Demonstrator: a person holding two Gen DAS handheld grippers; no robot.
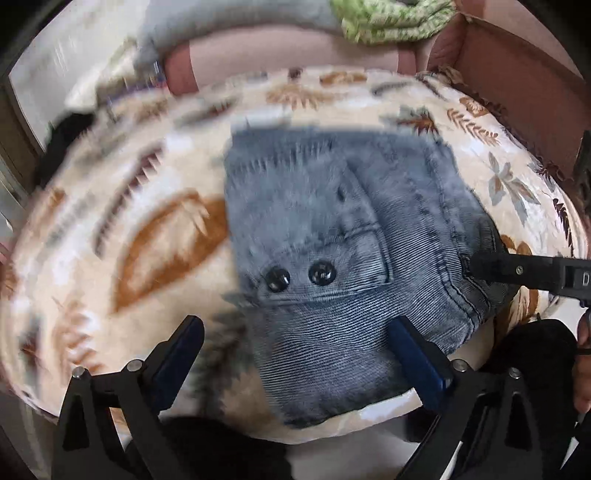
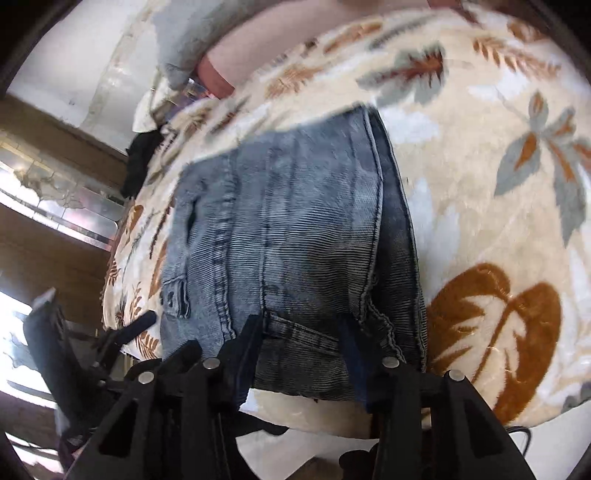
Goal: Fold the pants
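Note:
Folded blue-grey corduroy pants (image 1: 332,229) lie in a compact rectangle on a cream blanket with a leaf print (image 1: 129,221); two black buttons face up. My left gripper (image 1: 295,328) hovers over the near edge of the pants, jaws wide open, one blue pad above the fabric and the other above the blanket. From the right, my right gripper (image 1: 476,266) reaches the pants' seamed edge. In the right wrist view the right gripper (image 2: 301,328) straddles the near end of the pants (image 2: 295,229), jaws partly apart; the cloth between them lies flat and is not pinched.
The blanket (image 2: 480,184) covers a seat with a brown-pink backrest (image 1: 517,74). A green knitted cloth (image 1: 391,18) and a grey cushion (image 1: 221,22) sit at the back. A black item (image 2: 140,162) lies at the blanket's far left edge. A hand (image 1: 583,369) shows at the right.

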